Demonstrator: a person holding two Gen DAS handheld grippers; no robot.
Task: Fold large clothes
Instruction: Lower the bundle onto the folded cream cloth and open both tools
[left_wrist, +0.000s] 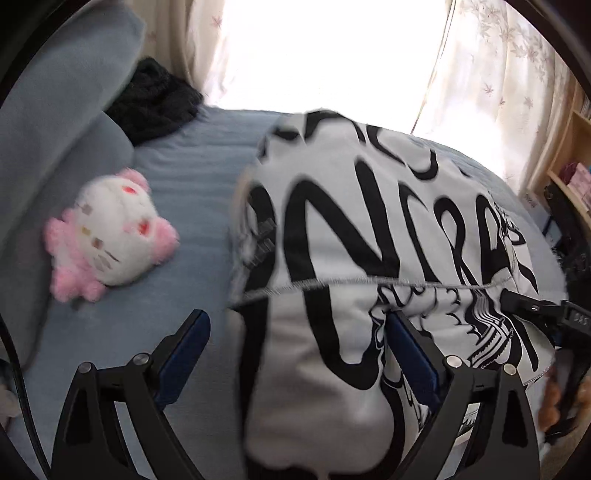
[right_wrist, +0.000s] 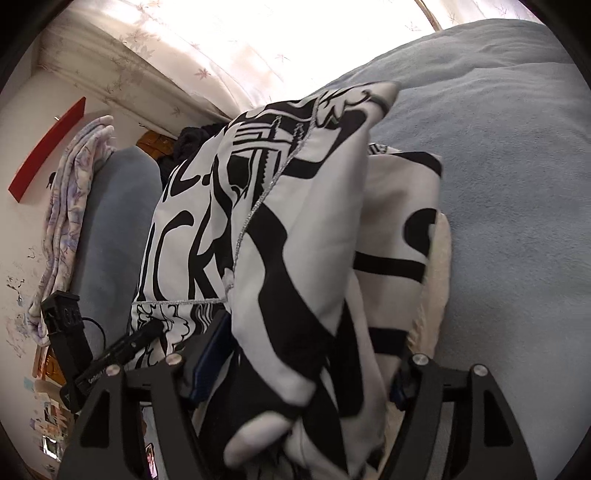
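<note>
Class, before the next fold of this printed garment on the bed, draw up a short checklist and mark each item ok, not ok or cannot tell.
1. Left gripper released: ok, fingers wide, garment lying loose between them.
2. Right gripper released: cannot tell, cloth fills and hides the gap.
3. Garment on the bed: ok.
4. Garment flat: not ok, bunched near the right gripper.
5. Plush toy off the garment: ok, it lies apart.
6. Edges lined up: cannot tell.
</note>
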